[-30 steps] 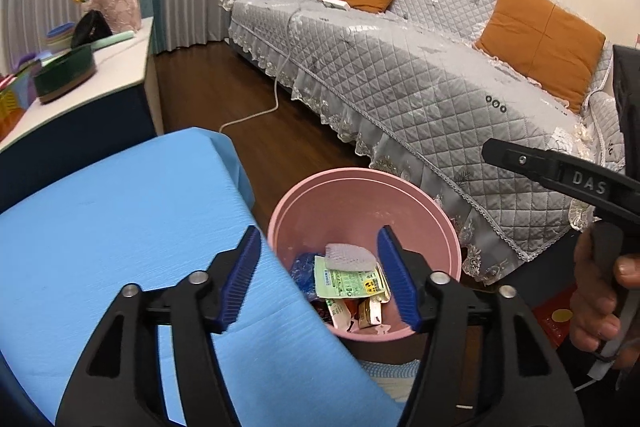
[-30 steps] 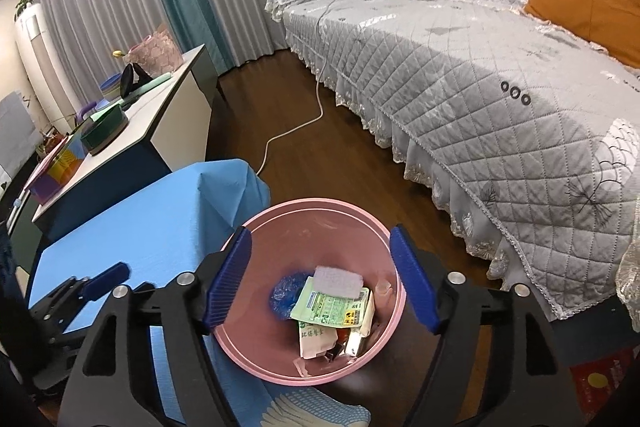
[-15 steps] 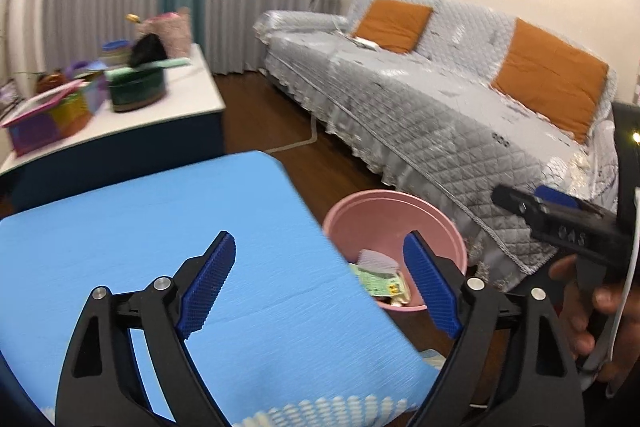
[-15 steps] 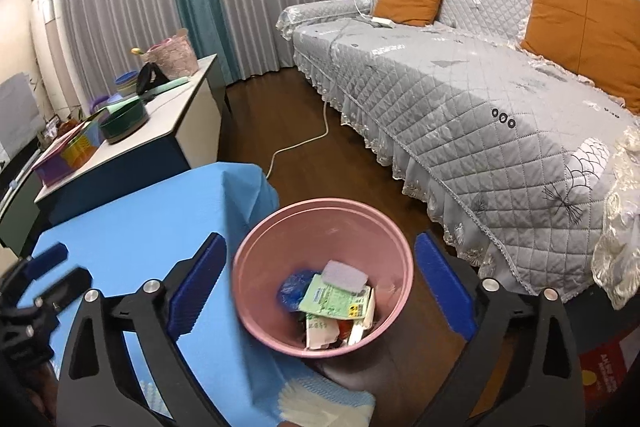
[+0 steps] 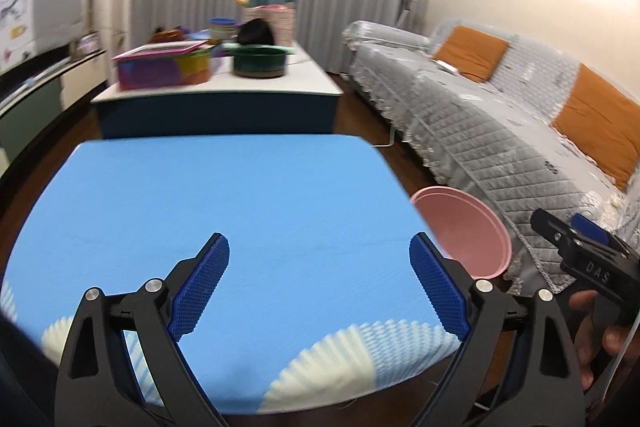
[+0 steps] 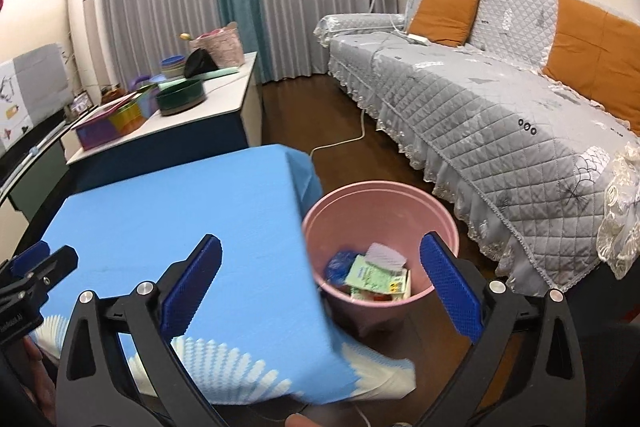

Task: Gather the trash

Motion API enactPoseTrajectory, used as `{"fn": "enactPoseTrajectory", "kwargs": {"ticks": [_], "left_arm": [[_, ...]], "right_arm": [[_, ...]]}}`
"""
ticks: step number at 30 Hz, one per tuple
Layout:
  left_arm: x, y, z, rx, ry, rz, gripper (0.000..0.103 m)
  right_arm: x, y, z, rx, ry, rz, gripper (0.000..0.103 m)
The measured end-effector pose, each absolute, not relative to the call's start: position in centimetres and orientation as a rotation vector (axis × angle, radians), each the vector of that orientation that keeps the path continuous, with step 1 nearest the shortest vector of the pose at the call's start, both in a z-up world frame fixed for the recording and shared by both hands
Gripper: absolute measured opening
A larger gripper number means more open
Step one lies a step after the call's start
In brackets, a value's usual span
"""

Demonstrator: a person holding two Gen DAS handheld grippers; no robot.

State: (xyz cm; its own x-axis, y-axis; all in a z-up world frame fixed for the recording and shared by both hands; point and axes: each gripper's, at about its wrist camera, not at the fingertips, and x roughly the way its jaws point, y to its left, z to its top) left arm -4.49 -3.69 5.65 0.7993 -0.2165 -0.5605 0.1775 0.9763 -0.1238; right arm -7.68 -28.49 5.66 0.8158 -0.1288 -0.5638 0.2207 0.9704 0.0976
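Scene: A living room, with a blue-covered surface (image 5: 224,195) filling the centre of both wrist views and a grey quilted sofa (image 6: 500,115) along the right.
Left claw: The left claw (image 5: 319,287), low in its frame, is spread wide with nothing between its blue pads; it hangs over the blue cloth.
Right claw: The right claw (image 6: 320,287), low in its own frame, is likewise released and carries nothing; its span straddles the cloth's edge and the bin.
Trash: Wrappers and packets (image 6: 374,275) lie at the bottom of the pink bin (image 6: 440,211), which stands on the floor right of centre, just beside the surface and between it and the sofa.
Surface: No loose litter shows on the blue cloth in either view.
Progress: By these pictures the collecting looks largely done, with the visible trash binned and both tools free.
Left to do: Possibly nothing here; the cluttered side table (image 5: 304,83) in the upper middle is too blurred to tell.
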Motion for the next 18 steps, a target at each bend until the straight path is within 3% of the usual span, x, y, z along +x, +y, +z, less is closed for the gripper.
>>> {"fn": "enactPoseTrajectory", "kwargs": {"ticks": [8, 18], "left_arm": [[-6.4, -0.3, 4.3, -0.077, 0.624, -0.088, 0.095], [-6.3, 0.9, 3.2, -0.083, 0.652, -0.061, 0.095]], "right_arm": [[-9.0, -23.9, 4.6, 0.115, 0.600, -0.137, 0.098], [-7.5, -20.9, 4.1, 0.052, 0.611, -0.092, 0.098]]}}
